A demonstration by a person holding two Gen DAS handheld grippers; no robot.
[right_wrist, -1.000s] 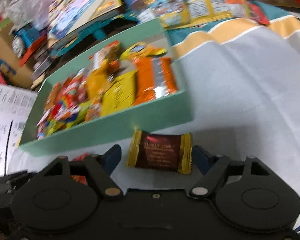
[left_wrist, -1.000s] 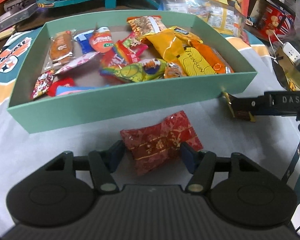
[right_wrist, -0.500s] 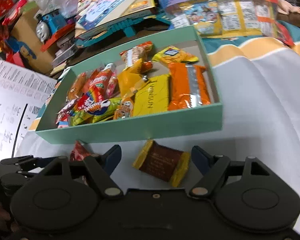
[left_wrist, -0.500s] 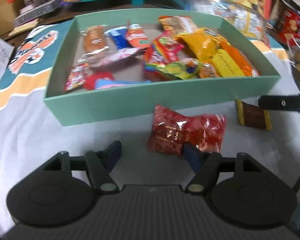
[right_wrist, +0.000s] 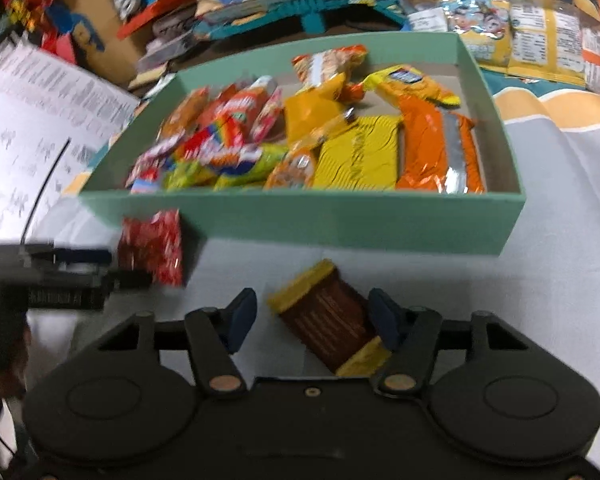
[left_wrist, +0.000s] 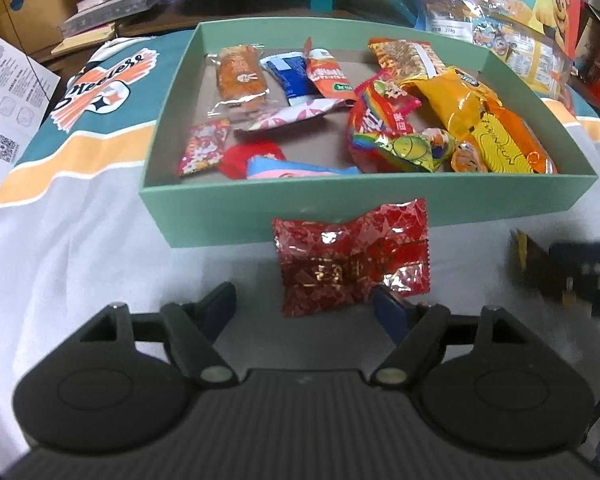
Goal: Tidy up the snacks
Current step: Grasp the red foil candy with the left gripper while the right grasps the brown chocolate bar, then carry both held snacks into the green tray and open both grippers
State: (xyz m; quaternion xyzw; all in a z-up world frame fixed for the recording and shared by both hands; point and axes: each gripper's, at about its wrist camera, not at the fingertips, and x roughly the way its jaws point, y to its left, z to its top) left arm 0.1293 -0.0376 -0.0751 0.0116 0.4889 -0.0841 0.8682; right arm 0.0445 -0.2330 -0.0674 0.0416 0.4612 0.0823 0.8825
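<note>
A green box (left_wrist: 364, 208) holding several snack packets sits on a grey cloth. In front of it lies a red foil packet (left_wrist: 352, 256), also seen as the red packet (right_wrist: 152, 246). My left gripper (left_wrist: 304, 310) is opening; the packet lies off-centre between its fingers, and the right fingertip (left_wrist: 388, 312) overlaps its lower corner. A brown bar with yellow ends (right_wrist: 328, 324) lies slanted on the cloth. My right gripper (right_wrist: 312, 314) is closing around it. The right pad (right_wrist: 382, 316) touches the bar, and the left pad stands apart from it.
A printed paper sheet (left_wrist: 8, 100) lies at the left. Books, toys and large snack bags (right_wrist: 520, 32) crowd the space behind the box. The cloth has a teal and orange band (left_wrist: 100, 136) on the left. The two grippers work side by side.
My left gripper's jaws widened and shifted left, so the red packet now sits by the right finger. My right gripper rolled and narrowed around the brown bar, which now lies slanted.
</note>
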